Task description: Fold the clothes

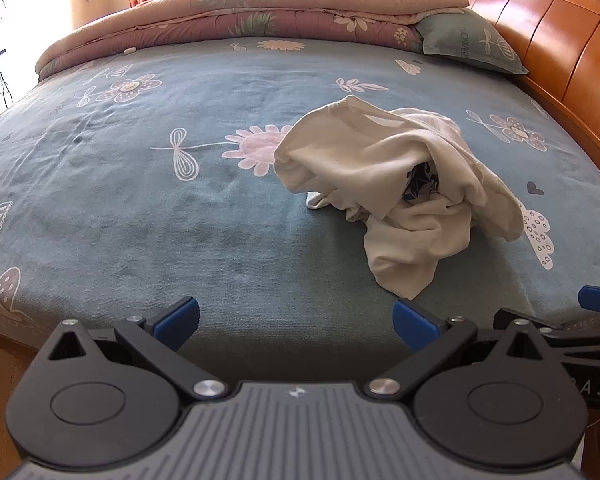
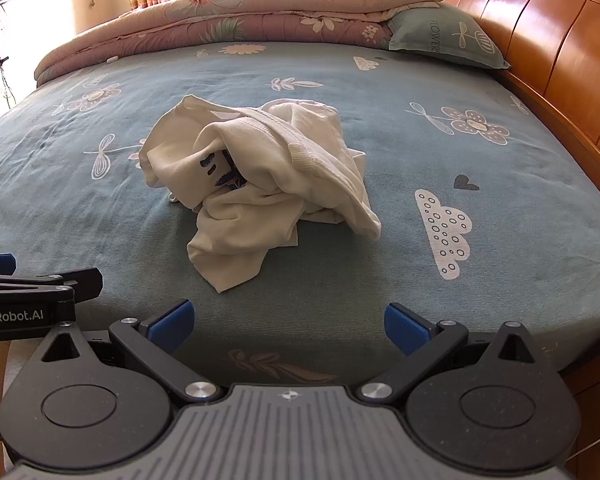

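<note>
A crumpled cream-white garment [image 1: 396,184] with a dark blue print showing in its folds lies in a heap on the blue-green flowered bedsheet [image 1: 180,208]. In the right wrist view the same garment [image 2: 260,184] sits ahead and slightly left. My left gripper [image 1: 298,322] hovers over the bed's near edge, open and empty, with the heap ahead to its right. My right gripper [image 2: 288,326] is also open and empty, a short way before the heap. Each gripper shows at the edge of the other's view.
A folded pink floral quilt [image 1: 236,12] lies along the far side of the bed, with a green pillow [image 1: 468,40] beside it. A wooden headboard [image 1: 560,40] runs along the right. Curtains and a bright window are behind.
</note>
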`<state>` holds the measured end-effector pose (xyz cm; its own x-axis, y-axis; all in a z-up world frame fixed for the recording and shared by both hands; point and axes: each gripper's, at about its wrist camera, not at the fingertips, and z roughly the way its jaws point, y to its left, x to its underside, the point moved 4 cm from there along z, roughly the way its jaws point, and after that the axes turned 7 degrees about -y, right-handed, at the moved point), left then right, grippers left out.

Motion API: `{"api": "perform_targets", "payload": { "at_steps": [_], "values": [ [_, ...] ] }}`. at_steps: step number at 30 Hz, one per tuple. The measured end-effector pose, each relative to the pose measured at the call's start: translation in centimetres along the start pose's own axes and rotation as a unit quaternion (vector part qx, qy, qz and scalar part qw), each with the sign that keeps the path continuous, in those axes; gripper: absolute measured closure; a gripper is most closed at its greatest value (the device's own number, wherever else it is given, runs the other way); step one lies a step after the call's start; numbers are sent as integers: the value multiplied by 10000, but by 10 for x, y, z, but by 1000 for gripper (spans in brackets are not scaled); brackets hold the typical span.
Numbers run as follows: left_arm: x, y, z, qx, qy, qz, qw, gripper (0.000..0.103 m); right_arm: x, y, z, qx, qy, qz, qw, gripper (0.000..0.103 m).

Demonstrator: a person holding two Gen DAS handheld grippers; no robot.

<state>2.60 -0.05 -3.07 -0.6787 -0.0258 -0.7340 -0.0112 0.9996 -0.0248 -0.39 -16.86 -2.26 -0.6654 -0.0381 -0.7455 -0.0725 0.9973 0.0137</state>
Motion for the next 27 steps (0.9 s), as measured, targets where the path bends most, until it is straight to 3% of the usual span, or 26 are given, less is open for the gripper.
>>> {"api": "perform_targets", "payload": {
  "at_steps": [27],
  "values": [
    [1,-2,2,1,-14,-13,10000,1,0,0,1,23,21,1,10000,0]
  ]
}}
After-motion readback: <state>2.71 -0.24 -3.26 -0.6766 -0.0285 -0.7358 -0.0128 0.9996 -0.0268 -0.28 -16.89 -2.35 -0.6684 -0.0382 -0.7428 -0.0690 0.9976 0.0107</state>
